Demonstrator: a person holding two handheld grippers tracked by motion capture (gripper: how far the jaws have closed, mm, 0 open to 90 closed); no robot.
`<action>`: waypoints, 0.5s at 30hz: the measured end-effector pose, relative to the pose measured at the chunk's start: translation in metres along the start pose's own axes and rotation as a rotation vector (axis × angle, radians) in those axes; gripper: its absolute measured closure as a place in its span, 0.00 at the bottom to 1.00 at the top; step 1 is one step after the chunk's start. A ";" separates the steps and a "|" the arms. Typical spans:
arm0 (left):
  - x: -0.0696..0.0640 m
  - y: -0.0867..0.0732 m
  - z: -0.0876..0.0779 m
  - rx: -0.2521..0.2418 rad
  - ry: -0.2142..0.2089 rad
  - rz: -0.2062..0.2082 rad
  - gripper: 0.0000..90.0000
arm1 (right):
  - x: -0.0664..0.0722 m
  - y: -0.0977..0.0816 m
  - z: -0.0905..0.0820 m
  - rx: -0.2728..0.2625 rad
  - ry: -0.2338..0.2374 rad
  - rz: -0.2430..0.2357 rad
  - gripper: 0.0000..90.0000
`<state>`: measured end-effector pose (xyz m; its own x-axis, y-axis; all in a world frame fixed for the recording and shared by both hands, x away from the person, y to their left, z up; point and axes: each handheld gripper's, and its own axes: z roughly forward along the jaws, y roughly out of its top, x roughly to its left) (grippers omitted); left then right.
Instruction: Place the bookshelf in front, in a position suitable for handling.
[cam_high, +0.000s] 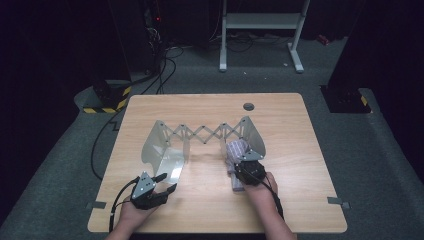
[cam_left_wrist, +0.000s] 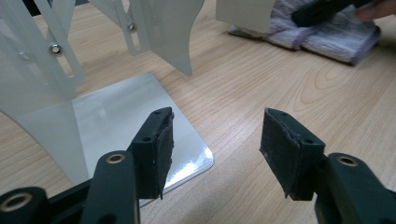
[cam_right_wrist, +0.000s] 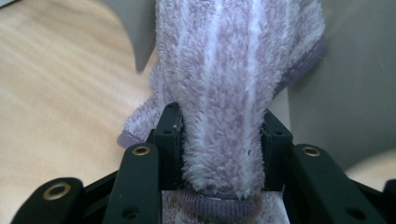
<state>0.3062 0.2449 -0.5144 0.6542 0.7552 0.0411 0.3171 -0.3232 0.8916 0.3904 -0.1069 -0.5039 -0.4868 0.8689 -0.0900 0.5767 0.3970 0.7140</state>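
Note:
A folded purple-and-white striped towel (cam_high: 236, 149) (cam_right_wrist: 233, 70) lies at the right end plate of a metal scissor-link rack (cam_high: 205, 134) standing across the wooden table (cam_high: 300, 200). My right gripper (cam_high: 244, 162) (cam_right_wrist: 222, 135) is shut on the towel's near end, and the pile bulges out above the pads. My left gripper (cam_high: 167, 183) (cam_left_wrist: 217, 140) hovers open over the table with nothing between its jaws, just before the shiny base plate (cam_left_wrist: 116, 107) of the rack's left end. In the left gripper view the towel (cam_left_wrist: 336, 35) lies far right with the right gripper (cam_left_wrist: 322, 11) on it.
The rack's curved end walls (cam_right_wrist: 345, 93) stand on both sides of the towel. A round grommet (cam_high: 248, 106) sits near the table's far edge. Cables (cam_high: 160, 75) and a white frame (cam_high: 260, 22) are on the floor beyond. Bare wood lies between my two hands.

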 end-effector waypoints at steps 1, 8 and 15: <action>0.000 0.000 0.000 0.000 0.001 0.000 0.49 | -0.001 -0.005 -0.005 -0.002 0.005 -0.002 0.67; 0.000 0.000 -0.001 -0.002 0.003 -0.004 0.49 | -0.003 -0.029 -0.029 0.001 0.000 0.000 0.68; 0.001 0.000 -0.001 0.000 0.003 -0.003 0.49 | -0.004 -0.025 -0.026 0.009 0.005 0.006 0.67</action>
<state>0.3055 0.2461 -0.5138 0.6514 0.7577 0.0399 0.3189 -0.3211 0.8917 0.3606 -0.1281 -0.5030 -0.4869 0.8696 -0.0819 0.5857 0.3946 0.7079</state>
